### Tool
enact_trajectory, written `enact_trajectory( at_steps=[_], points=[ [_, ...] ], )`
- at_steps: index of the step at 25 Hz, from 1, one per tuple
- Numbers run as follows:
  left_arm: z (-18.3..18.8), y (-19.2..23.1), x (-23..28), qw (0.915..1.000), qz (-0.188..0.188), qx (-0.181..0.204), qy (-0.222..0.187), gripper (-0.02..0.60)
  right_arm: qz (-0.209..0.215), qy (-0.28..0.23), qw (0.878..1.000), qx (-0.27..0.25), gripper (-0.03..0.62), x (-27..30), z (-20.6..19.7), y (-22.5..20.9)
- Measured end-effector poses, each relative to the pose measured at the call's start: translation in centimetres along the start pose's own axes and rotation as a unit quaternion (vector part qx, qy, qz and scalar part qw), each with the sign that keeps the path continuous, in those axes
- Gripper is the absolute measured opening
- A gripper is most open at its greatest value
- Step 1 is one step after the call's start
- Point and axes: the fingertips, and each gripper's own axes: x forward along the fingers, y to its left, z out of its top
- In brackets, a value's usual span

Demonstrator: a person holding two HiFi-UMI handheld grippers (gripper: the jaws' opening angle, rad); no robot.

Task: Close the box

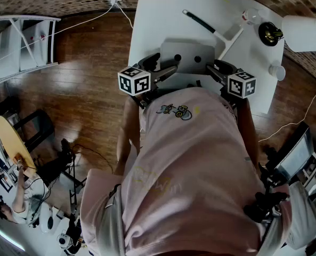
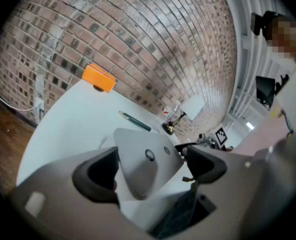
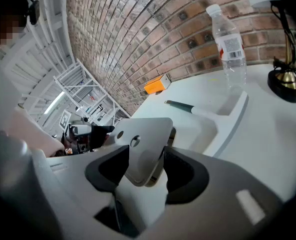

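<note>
Head view hides grip. Left gripper (image 2: 152,168) jaws spread; right gripper (image 3: 146,168) jaws pinch box (image 3: 147,132) corner.

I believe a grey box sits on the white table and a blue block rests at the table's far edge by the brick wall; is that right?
Not quite: the block is orange, not blue, as the left gripper view shows. The rest holds: the grey box sits on the white table, and the block rests at its far edge by the brick wall.
</note>
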Motion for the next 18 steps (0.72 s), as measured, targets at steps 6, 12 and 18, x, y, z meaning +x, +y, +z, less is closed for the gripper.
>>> enact_trajectory(
  at_steps=[6, 12, 18],
  points=[
    [1.3, -1.0, -0.7, 0.9998, -0.003, 0.016, -0.012, 0.420, 0.002, -0.002, 1.000, -0.005, 0.209, -0.3, 0.1, 0.6],
    [0.6, -1.6, -0.8, 0.9997, -0.001, 0.022, 0.003, 0.420, -0.001, -0.003, 1.000, -0.006, 0.209, -0.7, 0.4, 0.8],
    [1.5, -1.9, -1.3, 0.9995, 0.002, 0.029, -0.012, 0.420, 0.006, -0.006, 1.000, -0.013, 0.209, -1.1, 0.9, 1.5]
  ],
)
